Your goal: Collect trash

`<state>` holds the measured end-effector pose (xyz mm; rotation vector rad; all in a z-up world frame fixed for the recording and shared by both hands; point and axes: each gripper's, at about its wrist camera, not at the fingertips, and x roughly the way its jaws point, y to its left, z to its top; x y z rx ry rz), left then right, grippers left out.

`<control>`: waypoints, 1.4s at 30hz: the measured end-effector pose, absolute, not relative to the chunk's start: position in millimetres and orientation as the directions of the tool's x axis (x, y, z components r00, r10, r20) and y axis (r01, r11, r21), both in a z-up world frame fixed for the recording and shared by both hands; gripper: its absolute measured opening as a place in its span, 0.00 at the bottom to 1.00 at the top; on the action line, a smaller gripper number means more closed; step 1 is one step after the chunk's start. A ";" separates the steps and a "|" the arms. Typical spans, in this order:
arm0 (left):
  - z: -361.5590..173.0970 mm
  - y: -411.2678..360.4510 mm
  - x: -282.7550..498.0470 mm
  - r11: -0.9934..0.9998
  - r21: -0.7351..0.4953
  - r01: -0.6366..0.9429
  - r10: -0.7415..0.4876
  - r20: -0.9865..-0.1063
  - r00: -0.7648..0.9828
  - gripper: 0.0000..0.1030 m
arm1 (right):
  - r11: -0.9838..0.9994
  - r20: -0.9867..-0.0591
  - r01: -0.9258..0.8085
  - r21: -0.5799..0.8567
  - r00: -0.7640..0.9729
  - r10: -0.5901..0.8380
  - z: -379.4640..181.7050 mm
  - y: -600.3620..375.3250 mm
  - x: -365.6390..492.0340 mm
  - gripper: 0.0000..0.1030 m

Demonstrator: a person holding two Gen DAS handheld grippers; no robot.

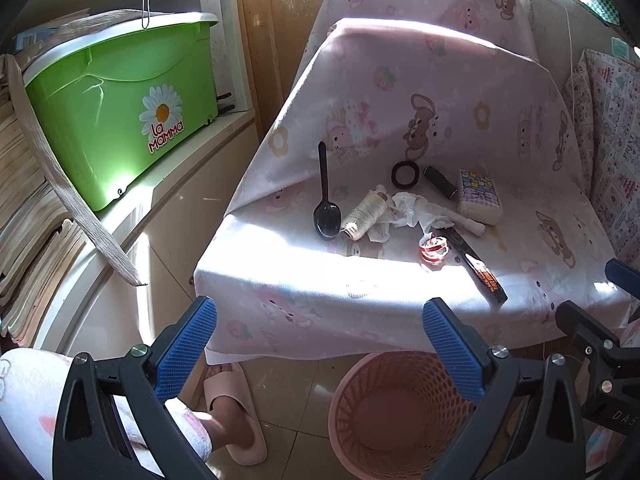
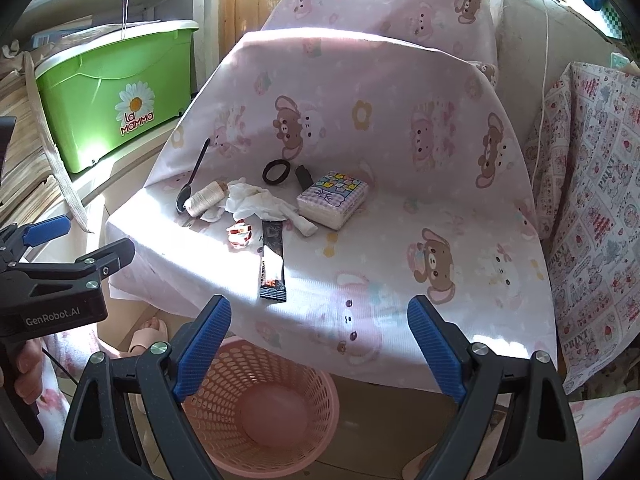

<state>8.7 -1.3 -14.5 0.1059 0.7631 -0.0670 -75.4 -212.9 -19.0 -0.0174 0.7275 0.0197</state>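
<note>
A pink-clothed chair seat (image 1: 400, 280) (image 2: 380, 260) holds trash: a crumpled white tissue (image 1: 412, 212) (image 2: 256, 202), a red and white wrapper (image 1: 433, 249) (image 2: 239, 235) and a black sachet (image 1: 478, 268) (image 2: 273, 264). A pink mesh bin (image 1: 384, 412) (image 2: 264, 404) stands empty on the floor below the seat's front edge. My left gripper (image 1: 320, 348) is open and empty, above the floor before the seat. My right gripper (image 2: 320, 344) is open and empty over the bin and seat edge. The left gripper also shows in the right wrist view (image 2: 76, 246).
On the seat also lie a black spoon (image 1: 326, 200), a twine spool (image 1: 366, 214), a black ring (image 1: 405, 174), a black cylinder (image 1: 440, 182) and a tissue pack (image 1: 479, 197). A green bin (image 1: 120, 120) sits on a shelf at left. A slippered foot (image 1: 236, 412) is beside the bin.
</note>
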 end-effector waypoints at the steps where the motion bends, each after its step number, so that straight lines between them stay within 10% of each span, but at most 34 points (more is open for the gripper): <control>1: -14.9 -2.0 8.7 0.992 0.071 0.104 -0.026 -0.694 0.720 0.99 | 1.000 -0.664 -0.025 -0.009 0.748 0.012 -18.5 -213.1 -75.7 0.87; 27: -23.9 5.8 16.8 0.991 -0.038 0.125 -0.111 -0.746 0.656 0.97 | 0.997 -0.674 -0.071 0.000 0.737 0.053 -20.6 -204.1 -79.0 0.57; 35: -38.3 8.2 25.0 0.987 -0.087 0.133 -0.149 -0.796 0.587 0.59 | 0.992 -0.684 -0.085 0.093 0.718 0.125 -24.3 -204.3 -60.4 0.44; 42: -42.8 8.8 32.0 0.988 -0.106 0.115 -0.153 -0.806 0.572 0.62 | 0.984 -0.673 -0.169 0.063 0.721 0.167 -22.5 -192.8 -28.2 0.31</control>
